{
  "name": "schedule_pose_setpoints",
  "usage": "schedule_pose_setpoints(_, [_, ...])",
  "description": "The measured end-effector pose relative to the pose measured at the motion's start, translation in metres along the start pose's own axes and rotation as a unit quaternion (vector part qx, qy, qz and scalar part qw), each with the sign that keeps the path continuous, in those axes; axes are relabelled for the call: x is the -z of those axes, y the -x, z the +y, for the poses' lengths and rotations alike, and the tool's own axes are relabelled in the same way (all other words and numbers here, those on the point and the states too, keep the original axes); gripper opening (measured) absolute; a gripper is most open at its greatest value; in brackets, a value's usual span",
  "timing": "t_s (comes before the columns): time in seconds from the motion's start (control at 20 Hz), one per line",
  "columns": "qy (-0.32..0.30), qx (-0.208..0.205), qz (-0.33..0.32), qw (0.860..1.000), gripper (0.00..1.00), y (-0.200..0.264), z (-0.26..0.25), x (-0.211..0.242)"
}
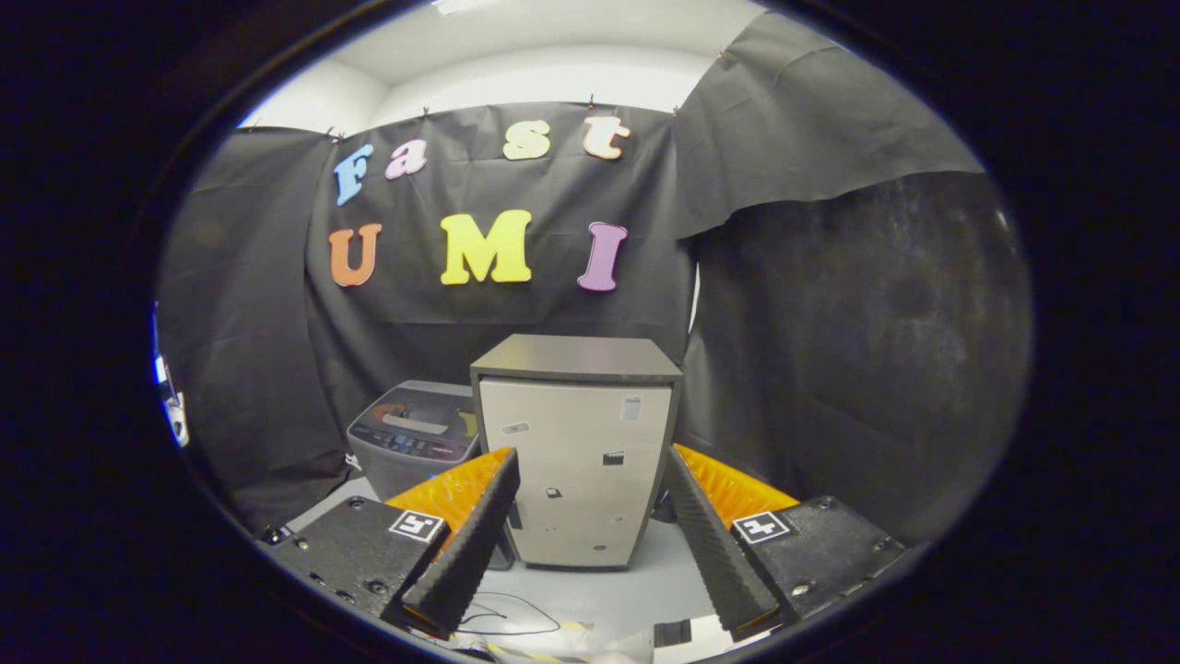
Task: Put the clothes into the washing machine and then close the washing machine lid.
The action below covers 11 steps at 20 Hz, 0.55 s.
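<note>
A small grey top-loading washing machine (415, 433) stands on the pale table (636, 590), beyond my left finger and against the black cloth wall. Its dark lid lies flat on top, with coloured patches showing on it. My gripper (590, 456) is open, held low over the table, with nothing between its fingers. The fingers (470, 544) point at the front of a tall box-shaped cabinet (581, 461), which stands just right of the washing machine and hides its right side.
The cabinet has a dark top and a light door with small stickers, and stands just ahead of my fingers. A thin black cable (507, 620) lies on the table below them. Black cloth walls close in behind and on both sides.
</note>
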<state>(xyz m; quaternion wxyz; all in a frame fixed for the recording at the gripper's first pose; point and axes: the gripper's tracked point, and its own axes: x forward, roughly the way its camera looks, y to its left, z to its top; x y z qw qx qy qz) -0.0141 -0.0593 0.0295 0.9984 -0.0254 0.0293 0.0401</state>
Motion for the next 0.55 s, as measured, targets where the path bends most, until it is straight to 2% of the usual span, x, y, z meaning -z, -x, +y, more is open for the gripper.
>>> schedule_pose_setpoints(0.55, [-0.007,0.0,-0.004,1.0,0.99,0.016,-0.001,-0.001])
